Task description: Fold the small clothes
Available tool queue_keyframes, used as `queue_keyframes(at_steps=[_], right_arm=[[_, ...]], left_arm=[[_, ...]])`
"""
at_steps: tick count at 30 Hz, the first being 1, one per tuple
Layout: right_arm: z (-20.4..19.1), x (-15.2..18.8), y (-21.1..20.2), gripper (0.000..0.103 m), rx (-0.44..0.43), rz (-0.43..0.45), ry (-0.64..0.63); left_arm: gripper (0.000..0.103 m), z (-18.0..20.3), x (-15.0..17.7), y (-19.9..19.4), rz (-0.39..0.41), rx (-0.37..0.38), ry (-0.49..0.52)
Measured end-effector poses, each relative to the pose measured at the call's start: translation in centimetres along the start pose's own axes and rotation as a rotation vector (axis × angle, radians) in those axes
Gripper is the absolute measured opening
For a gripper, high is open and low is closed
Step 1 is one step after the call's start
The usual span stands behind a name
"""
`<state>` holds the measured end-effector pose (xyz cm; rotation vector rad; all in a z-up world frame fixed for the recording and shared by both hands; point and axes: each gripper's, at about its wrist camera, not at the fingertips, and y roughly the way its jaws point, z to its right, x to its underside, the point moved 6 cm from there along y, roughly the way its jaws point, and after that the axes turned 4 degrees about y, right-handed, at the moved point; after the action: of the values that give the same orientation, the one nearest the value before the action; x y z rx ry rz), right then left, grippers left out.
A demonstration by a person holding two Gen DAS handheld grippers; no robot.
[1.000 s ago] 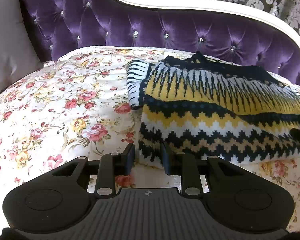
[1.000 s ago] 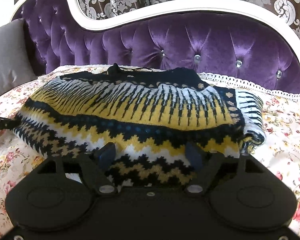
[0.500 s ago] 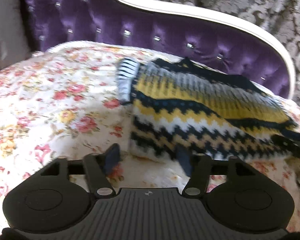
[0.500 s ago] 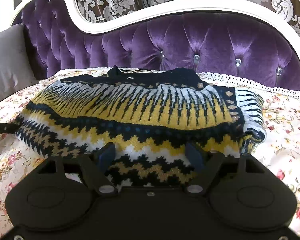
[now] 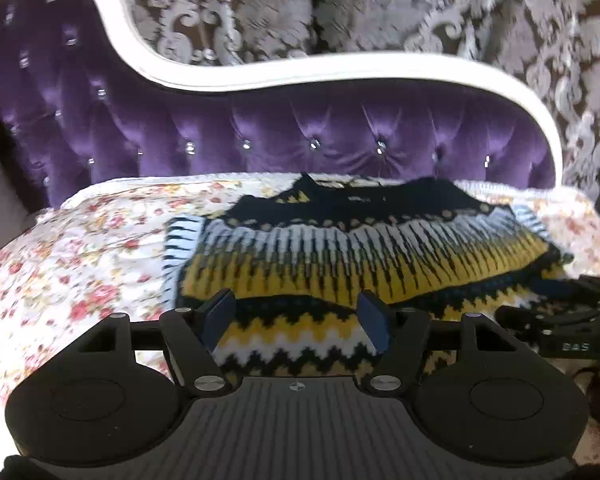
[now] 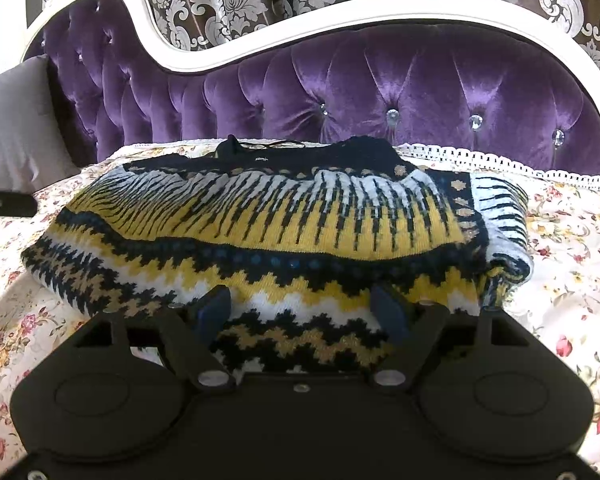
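Change: our left gripper [image 5: 296, 320] has just spread its jaws and swung from the sweater's [image 5: 352, 264] left edge to face its near hem; the right has held.
Left gripper: spread, hem between the pads, not pinched.
Sweater: folded on the floral cover [image 5: 80, 256], at 12 o'clock from both grippers.
Right gripper [image 6: 304, 312]: spread over the hem, nothing pinched.
Handling: we judge it soft, thick, floppy; take the hem corners at 10 and 2 o'clock.

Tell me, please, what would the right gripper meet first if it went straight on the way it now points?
Most likely the folded knit sweater: its near zigzag edge already lies between the open fingers of the right gripper. Depth is hard to judge, so contact may be almost immediate.
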<state>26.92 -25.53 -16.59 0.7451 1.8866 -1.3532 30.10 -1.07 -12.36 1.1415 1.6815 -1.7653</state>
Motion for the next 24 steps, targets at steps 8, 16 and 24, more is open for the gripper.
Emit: queue_keyframes(at_steps=[8,16,24], right_arm=[[0.1,0.0,-0.1,0.078,-0.009,0.004,0.011],[0.1,0.0,-0.1,0.078,-0.008,0.005,0.013],[0.1,0.0,-0.1,0.078,-0.01,0.005,0.013]], left_arm=[[0.068,0.0,3.2,4.6,-0.191,-0.046,0.024],[0.068,-3.6,5.6,2.1,-0.16,0.0,-0.043],[0.067,-4.9,6.0,1.0,-0.139,0.024,-0.049]])
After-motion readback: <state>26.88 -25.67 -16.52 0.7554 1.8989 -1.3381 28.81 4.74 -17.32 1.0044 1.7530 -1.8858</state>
